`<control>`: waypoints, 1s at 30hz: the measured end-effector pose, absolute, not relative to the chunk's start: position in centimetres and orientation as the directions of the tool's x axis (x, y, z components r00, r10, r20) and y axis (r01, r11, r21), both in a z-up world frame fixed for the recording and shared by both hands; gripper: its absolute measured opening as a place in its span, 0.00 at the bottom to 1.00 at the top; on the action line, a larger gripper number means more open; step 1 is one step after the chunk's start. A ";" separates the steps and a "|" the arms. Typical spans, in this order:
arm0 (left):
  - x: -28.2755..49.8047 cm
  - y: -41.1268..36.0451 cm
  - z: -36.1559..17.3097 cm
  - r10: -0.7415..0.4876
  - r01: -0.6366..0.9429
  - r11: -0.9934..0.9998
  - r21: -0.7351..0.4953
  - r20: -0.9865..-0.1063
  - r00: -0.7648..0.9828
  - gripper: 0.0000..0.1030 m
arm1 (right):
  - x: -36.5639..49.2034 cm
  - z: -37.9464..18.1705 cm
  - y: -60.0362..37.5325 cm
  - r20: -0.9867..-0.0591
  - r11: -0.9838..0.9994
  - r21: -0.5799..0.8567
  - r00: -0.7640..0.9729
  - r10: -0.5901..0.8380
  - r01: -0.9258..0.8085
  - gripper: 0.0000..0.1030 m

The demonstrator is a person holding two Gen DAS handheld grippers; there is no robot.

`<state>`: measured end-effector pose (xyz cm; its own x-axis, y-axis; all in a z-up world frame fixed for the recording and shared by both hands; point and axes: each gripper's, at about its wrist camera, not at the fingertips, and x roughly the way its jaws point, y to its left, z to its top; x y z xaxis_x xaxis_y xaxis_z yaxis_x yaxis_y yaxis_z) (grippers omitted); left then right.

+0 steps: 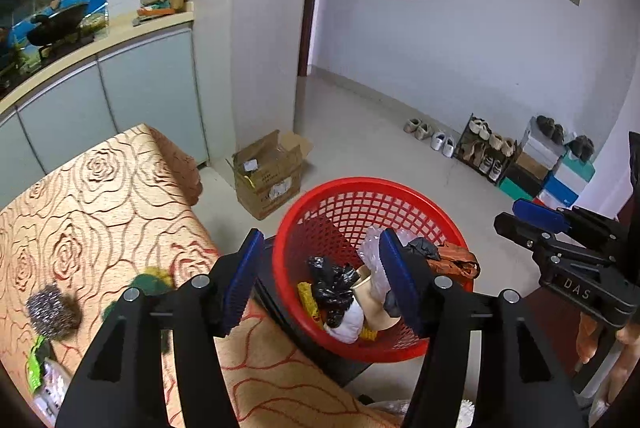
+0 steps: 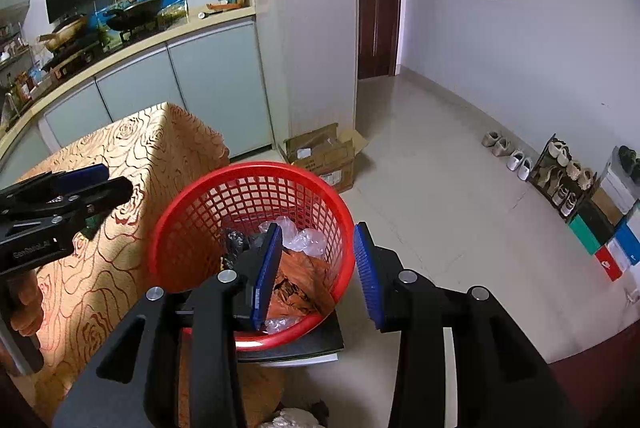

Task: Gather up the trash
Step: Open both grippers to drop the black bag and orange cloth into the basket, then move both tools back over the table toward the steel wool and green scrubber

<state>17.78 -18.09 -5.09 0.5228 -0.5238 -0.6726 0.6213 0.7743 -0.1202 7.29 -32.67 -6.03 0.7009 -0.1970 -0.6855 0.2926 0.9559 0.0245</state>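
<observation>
A red mesh basket stands on a dark stool beside the table. It holds a black bag, clear plastic, an orange wrapper and other trash. My left gripper is open and empty above the basket's near rim. My right gripper is open and empty over the basket's right rim; it also shows in the left wrist view. On the table a steel scourer, a green sponge and a green packet lie at the left.
The table has a rose-patterned orange cloth. A cardboard box sits on the floor behind the basket. Kitchen cabinets stand behind the table. A shoe rack and stacked boxes line the right wall.
</observation>
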 end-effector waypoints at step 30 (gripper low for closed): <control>11.5 -0.5 1.0 -0.289 0.308 0.949 -0.062 -0.556 0.779 0.66 | 5.8 -0.4 -22.5 -0.568 0.989 0.095 0.822 -0.044 0.118 0.47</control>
